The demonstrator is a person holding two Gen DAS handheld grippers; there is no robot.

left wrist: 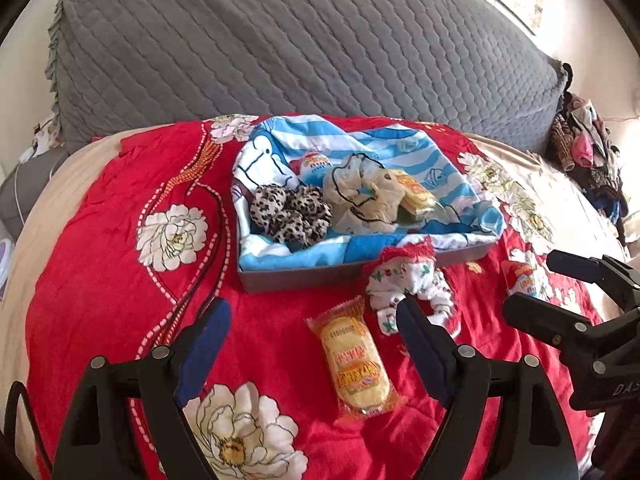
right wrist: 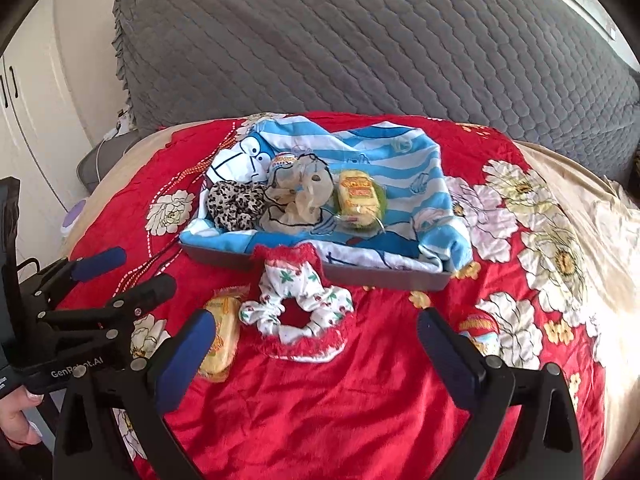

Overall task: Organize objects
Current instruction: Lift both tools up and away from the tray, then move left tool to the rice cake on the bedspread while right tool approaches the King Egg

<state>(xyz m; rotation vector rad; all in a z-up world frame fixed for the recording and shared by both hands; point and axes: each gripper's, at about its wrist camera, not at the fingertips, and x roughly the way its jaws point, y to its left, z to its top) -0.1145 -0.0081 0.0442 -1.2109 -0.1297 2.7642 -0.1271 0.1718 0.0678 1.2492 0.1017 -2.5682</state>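
- Left gripper (left wrist: 314, 332) hovers with fingers spread wide, empty, over the yellow snack packet (left wrist: 357, 364) on the red blanket (left wrist: 100, 280)
- Right gripper (right wrist: 316, 338) gapes wide, empty, above the white floral scrunchie (right wrist: 298, 304), just before the grey tray (right wrist: 384, 274)

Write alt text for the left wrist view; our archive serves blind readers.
The open left gripper hovers over a wrapped snack cake lying on a red floral blanket. Beyond it, a floral scrunchie lies in front of a gray tray lined with blue striped cloth, holding a leopard scrunchie and snacks. The right gripper shows at right.
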